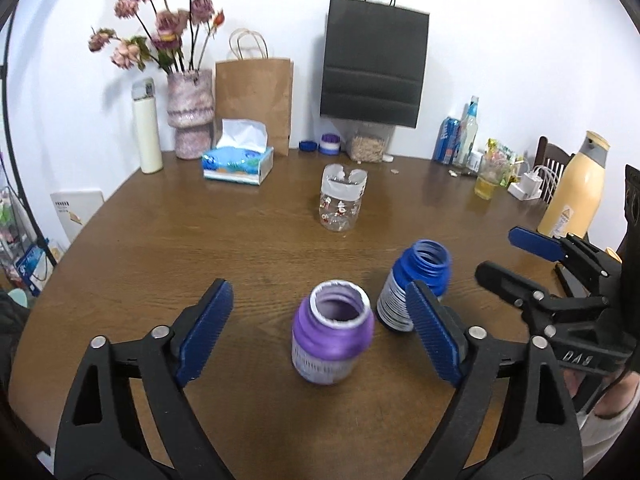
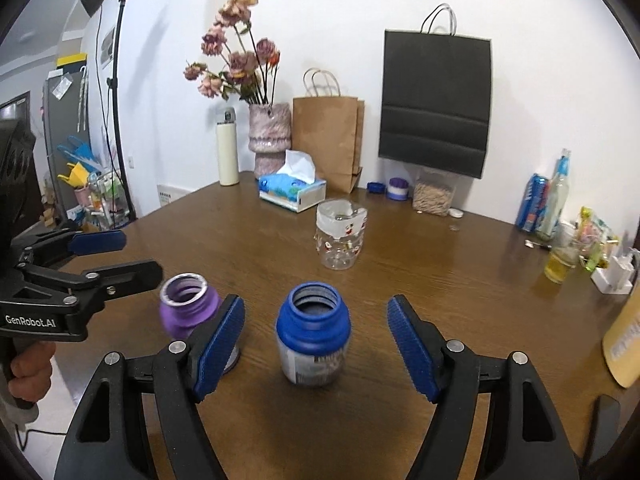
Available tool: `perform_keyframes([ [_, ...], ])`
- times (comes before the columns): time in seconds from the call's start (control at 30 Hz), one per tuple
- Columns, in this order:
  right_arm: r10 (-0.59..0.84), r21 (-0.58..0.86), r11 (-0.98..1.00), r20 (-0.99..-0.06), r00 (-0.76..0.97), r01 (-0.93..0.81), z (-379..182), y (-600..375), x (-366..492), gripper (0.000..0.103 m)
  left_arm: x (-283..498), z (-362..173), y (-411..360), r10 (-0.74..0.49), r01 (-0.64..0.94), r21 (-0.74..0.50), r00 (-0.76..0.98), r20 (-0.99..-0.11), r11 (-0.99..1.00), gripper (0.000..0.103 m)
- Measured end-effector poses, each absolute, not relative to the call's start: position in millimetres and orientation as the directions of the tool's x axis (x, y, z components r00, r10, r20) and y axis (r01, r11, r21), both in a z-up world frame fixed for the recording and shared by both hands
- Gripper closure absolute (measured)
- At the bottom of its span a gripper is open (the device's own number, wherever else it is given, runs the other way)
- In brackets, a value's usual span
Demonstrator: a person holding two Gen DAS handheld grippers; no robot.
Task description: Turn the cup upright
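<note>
A purple cup (image 1: 331, 339) stands upright on the brown table (image 1: 200, 240), mouth open, between the wide-open jaws of my left gripper (image 1: 322, 330), untouched. A blue cup (image 2: 313, 340) stands upright between the wide-open jaws of my right gripper (image 2: 316, 342), also untouched. The blue cup (image 1: 416, 284) shows right of the purple one in the left wrist view; the purple cup (image 2: 188, 308) shows left in the right wrist view. A clear printed cup (image 1: 343, 202) stands farther back, also in the right wrist view (image 2: 340, 234).
Along the back wall stand a white thermos (image 1: 147, 128), a flower vase (image 1: 190, 116), a tissue box (image 1: 238, 162), paper bags (image 1: 374, 52), jar lids and an oat container (image 1: 367, 146). Bottles, a glass of yellow liquid (image 1: 486, 182) and a yellow jug (image 1: 574, 188) stand at the right.
</note>
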State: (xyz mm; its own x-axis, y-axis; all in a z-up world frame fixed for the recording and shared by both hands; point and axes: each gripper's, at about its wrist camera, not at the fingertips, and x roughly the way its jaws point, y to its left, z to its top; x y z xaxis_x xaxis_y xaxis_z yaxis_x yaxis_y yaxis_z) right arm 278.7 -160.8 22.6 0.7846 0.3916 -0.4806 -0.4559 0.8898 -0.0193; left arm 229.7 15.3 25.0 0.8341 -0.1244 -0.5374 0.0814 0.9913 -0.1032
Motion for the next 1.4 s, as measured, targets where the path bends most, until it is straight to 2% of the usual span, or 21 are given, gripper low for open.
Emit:
perform_keyframes([
  [0.23, 0.370, 0.001, 0.911, -0.439, 0.819, -0.411, 37, -184, 232, 0.024, 185, 29, 19, -0.105, 0.070, -0.089, 0.861, -0.498, 0.994, 0.008],
  [0.27, 0.368, 0.009, 0.914, -0.433, 0.823, -0.405, 38, -188, 225, 0.022, 180, 29, 21, -0.104, 0.067, -0.092, 0.864, -0.493, 0.994, 0.002],
  [0.3, 0.365, 0.014, 0.917, -0.430, 0.826, -0.398, 39, -190, 220, 0.017, 173, 29, 22, -0.099, 0.062, -0.093, 0.870, -0.483, 0.994, 0.000],
  [0.33, 0.361, 0.017, 0.920, -0.423, 0.831, -0.391, 40, -193, 213, 0.014, 166, 29, 24, -0.093, 0.056, -0.093, 0.879, -0.467, 0.994, 0.000],
  [0.5, 0.355, 0.025, 0.927, -0.386, 0.852, -0.375, 42, -202, 190, 0.014, 147, 25, 19, -0.018, 0.004, -0.033, 0.904, -0.427, 0.999, 0.000],
  [0.73, 0.371, 0.033, 0.922, -0.365, 0.854, -0.386, 46, -200, 168, 0.014, 127, 33, 11, 0.011, -0.006, 0.012, 0.924, -0.381, 1.000, 0.000],
  [0.8, 0.371, 0.032, 0.922, -0.362, 0.856, -0.386, 41, -199, 158, 0.014, 113, 32, 9, 0.041, -0.034, 0.026, 0.936, -0.349, 0.999, 0.000],
  [0.9, 0.358, 0.024, 0.928, -0.336, 0.871, -0.373, 29, -202, 134, 0.014, 86, 25, 8, 0.016, -0.002, 0.050, 0.960, -0.278, 0.999, 0.000],
  [1.0, 0.377, 0.048, 0.923, -0.309, 0.873, -0.382, 19, -209, 111, 0.014, 59, 15, 9, 0.005, -0.001, 0.020, 0.982, -0.187, 1.000, 0.000],
  [1.07, 0.378, 0.046, 0.923, -0.298, 0.877, -0.382, 14, -209, 96, 0.014, 39, 6, 6, 0.006, 0.001, 0.042, 0.987, -0.162, 0.999, 0.000],
  [1.2, 0.368, 0.014, 0.926, -0.263, 0.892, -0.378, -2, -205, 64, 0.014, 11, -9, 2, -0.015, 0.031, 0.090, 0.984, -0.178, 0.995, 0.000],
  [1.33, 0.373, 0.028, 0.926, -0.238, 0.897, -0.377, -14, -203, 40, 0.014, 4, -24, 7, -0.025, 0.025, -0.002, 0.968, -0.250, 1.000, 0.000],
  [1.4, 0.367, 0.011, 0.927, -0.221, 0.903, -0.374, -12, -201, 36, 0.014, 5, -26, 7, -0.015, 0.018, 0.009, 0.964, -0.266, 1.000, 0.000],
])
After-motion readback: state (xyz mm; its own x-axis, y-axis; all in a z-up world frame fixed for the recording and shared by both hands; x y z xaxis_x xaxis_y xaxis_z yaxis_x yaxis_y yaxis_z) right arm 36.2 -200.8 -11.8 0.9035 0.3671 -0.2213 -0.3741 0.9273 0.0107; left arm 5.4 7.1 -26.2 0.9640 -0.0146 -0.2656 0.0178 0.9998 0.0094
